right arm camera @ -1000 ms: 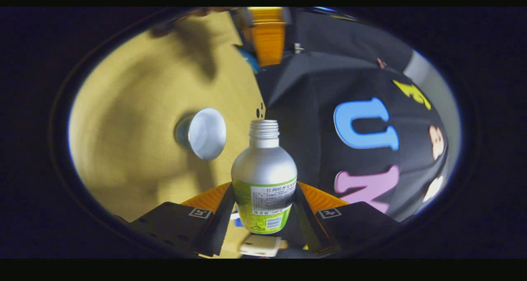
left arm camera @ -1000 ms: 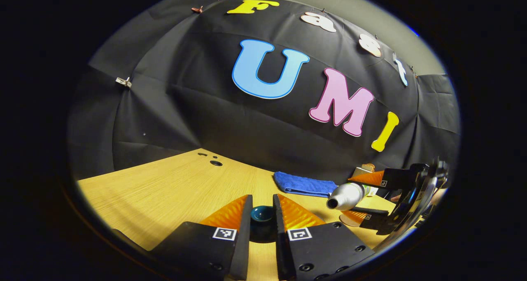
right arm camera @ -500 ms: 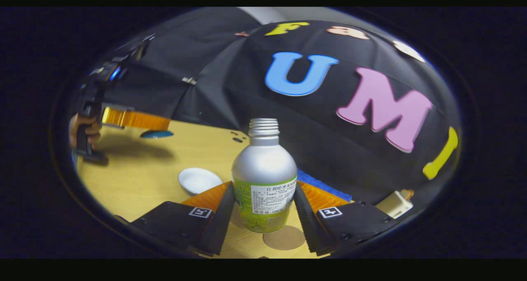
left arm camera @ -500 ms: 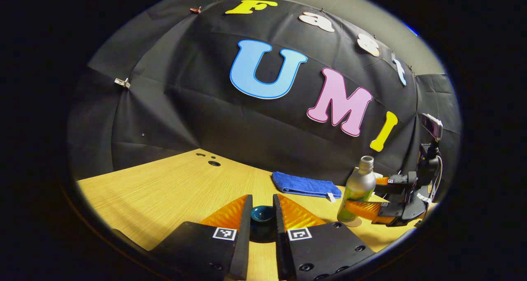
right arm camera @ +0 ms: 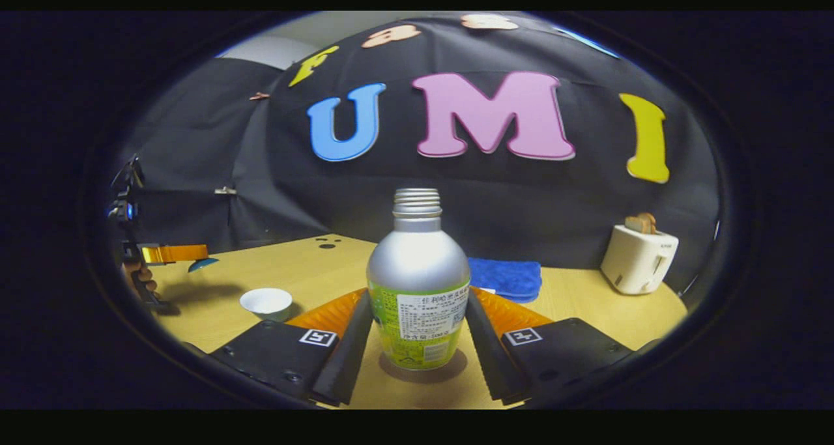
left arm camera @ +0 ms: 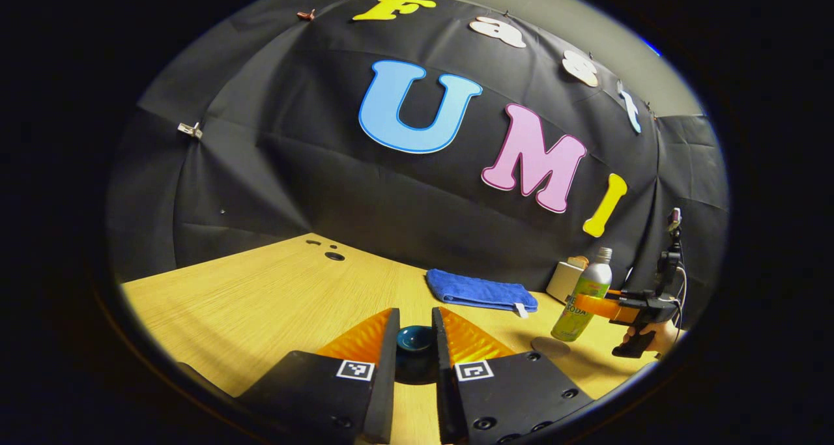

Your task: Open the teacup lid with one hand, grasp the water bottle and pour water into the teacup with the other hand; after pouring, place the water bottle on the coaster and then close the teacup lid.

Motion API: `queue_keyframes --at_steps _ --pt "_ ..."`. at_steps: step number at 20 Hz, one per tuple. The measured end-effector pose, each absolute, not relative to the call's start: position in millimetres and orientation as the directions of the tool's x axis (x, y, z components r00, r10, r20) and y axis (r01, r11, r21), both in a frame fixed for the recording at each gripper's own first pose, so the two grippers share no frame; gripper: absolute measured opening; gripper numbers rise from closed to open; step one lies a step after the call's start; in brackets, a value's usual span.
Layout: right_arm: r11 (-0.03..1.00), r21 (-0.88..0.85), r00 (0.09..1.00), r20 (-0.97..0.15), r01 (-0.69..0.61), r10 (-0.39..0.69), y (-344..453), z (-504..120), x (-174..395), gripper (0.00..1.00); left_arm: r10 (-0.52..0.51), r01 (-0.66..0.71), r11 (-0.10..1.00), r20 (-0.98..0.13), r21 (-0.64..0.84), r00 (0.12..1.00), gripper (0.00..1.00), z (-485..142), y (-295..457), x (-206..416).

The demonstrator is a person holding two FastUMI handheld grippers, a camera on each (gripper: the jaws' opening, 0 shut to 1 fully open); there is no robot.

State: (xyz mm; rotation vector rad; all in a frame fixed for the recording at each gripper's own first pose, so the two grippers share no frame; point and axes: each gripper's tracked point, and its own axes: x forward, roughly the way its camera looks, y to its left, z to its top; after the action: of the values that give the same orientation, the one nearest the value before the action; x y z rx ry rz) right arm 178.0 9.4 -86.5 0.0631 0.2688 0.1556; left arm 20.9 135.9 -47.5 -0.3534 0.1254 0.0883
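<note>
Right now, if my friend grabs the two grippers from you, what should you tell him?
Left gripper: jaws shut on the teacup lid, held up off the table.
Right gripper: jaws shut on the water bottle, which is upright and uncapped at the coaster. I cannot tell if it is fully set down.
The teacup stands open on the table, between the two grippers. I cannot tell if it holds water.
Done: the lid is off and the bottle is at the coaster.
Left: seat the bottle on the coaster, let go, then put the lid back on the teacup.
</note>
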Motion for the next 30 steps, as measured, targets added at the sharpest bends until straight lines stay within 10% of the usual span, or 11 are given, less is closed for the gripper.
queue_keyframes --at_steps 30 --pt "0.983 0.069 0.931 -0.315 -0.169 0.182 -3 -109 113 0.88 -0.033 0.009 0.953 -0.072 -0.304 0.997 0.31 -19 75 22"
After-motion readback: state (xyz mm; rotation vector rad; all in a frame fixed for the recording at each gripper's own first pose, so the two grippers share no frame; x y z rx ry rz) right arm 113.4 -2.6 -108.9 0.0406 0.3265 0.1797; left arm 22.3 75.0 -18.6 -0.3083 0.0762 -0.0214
